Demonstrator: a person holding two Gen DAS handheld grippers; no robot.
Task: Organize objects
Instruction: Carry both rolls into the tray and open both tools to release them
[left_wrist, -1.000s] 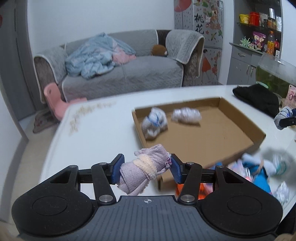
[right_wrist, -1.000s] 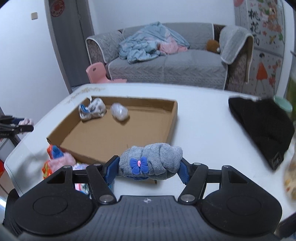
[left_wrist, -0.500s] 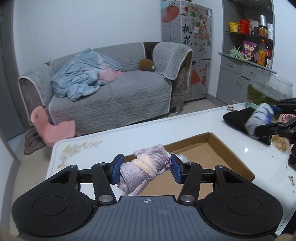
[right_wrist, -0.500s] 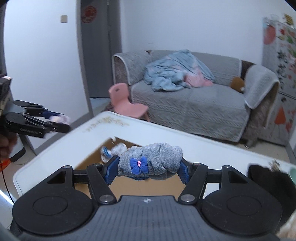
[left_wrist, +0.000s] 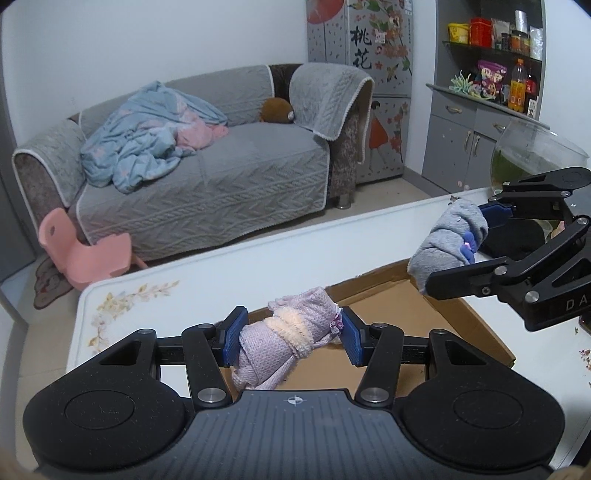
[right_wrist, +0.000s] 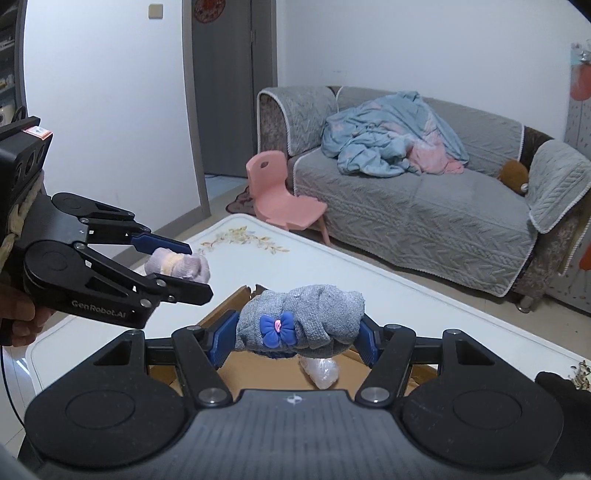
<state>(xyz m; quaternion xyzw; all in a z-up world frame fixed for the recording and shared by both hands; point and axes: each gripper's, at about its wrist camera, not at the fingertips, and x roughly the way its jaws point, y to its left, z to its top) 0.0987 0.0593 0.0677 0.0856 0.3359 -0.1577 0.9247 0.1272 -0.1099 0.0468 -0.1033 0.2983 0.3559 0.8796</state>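
My left gripper (left_wrist: 291, 336) is shut on a rolled lilac sock bundle (left_wrist: 284, 341) with a cream band, held above the near left corner of the cardboard tray (left_wrist: 476, 332). My right gripper (right_wrist: 295, 334) is shut on a rolled grey sock bundle (right_wrist: 303, 317) with a blue bow, held above the tray (right_wrist: 229, 301). The right gripper with the grey bundle (left_wrist: 448, 243) shows at the right of the left wrist view. The left gripper with the lilac bundle (right_wrist: 179, 264) shows at the left of the right wrist view. A white sock ball (right_wrist: 319, 371) lies in the tray.
The tray sits on a white table (left_wrist: 207, 288) with a flower print. A black cloth (right_wrist: 565, 391) lies on the table at the right. A glass fishbowl (left_wrist: 535, 155) stands at the far right. A grey sofa (left_wrist: 207, 184) and pink chair (left_wrist: 85, 254) are beyond the table.
Both grippers have lifted their sock bundles up from table level and tilted towards the room. They now hold them side by side over the tray, closer to each other.
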